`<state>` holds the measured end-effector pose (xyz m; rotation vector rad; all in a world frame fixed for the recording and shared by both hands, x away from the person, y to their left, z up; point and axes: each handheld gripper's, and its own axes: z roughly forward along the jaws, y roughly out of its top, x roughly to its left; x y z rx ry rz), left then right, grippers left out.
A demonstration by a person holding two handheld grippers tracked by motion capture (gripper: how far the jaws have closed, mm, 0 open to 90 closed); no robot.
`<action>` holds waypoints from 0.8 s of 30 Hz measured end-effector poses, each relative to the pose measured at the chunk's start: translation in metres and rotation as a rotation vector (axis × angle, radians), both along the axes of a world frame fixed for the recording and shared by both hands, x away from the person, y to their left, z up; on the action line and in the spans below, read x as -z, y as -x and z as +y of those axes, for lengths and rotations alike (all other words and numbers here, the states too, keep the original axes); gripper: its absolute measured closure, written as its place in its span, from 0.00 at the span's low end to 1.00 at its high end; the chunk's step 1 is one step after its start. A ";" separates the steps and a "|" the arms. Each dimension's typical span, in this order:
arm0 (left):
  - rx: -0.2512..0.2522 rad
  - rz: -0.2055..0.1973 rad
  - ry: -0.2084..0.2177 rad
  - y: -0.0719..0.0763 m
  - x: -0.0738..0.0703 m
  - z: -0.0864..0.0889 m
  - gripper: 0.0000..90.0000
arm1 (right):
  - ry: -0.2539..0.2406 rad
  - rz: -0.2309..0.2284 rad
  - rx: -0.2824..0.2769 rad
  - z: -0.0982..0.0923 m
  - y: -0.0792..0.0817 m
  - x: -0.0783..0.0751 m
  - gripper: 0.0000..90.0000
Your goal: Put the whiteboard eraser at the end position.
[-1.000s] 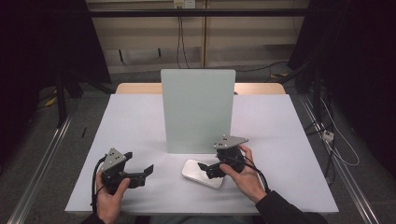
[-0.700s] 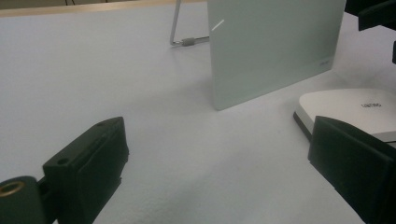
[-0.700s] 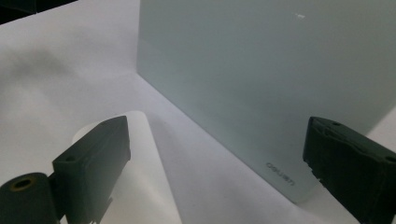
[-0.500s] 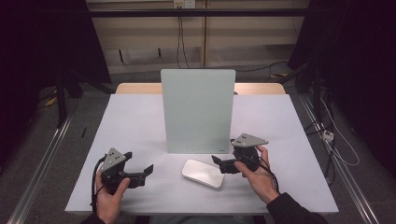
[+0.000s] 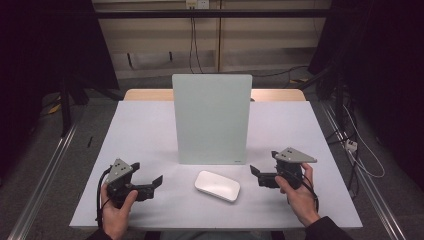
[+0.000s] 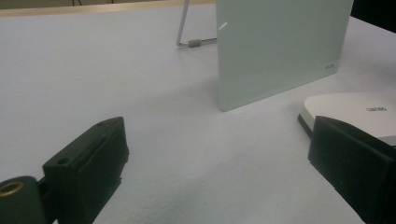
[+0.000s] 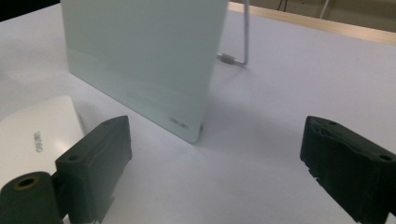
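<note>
Right gripper [image 5: 256,175] moved off one white pad [image 5: 217,185]; one board [image 5: 212,118].

left gripper [image 5: 152,184]: fingers apart, empty | right gripper [image 5: 256,176]: fingers apart, just narrowing, empty

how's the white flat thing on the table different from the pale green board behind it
The white pad lies flat on the table; the pale green board stands upright on a wire stand. The pad is small, the board much larger. The pad is white, the board greenish. Both have rounded corners.
</note>
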<state>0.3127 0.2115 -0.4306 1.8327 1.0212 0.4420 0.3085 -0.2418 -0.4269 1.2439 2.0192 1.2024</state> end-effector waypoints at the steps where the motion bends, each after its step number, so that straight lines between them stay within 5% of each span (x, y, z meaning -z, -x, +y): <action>1: 0.001 -0.002 0.000 0.000 0.000 0.000 0.05 | 0.002 0.000 0.010 -0.004 0.001 0.001 0.10; 24: -0.019 -0.014 0.012 0.001 -0.001 0.002 0.05 | -0.015 -0.002 0.141 -0.057 0.025 0.018 0.09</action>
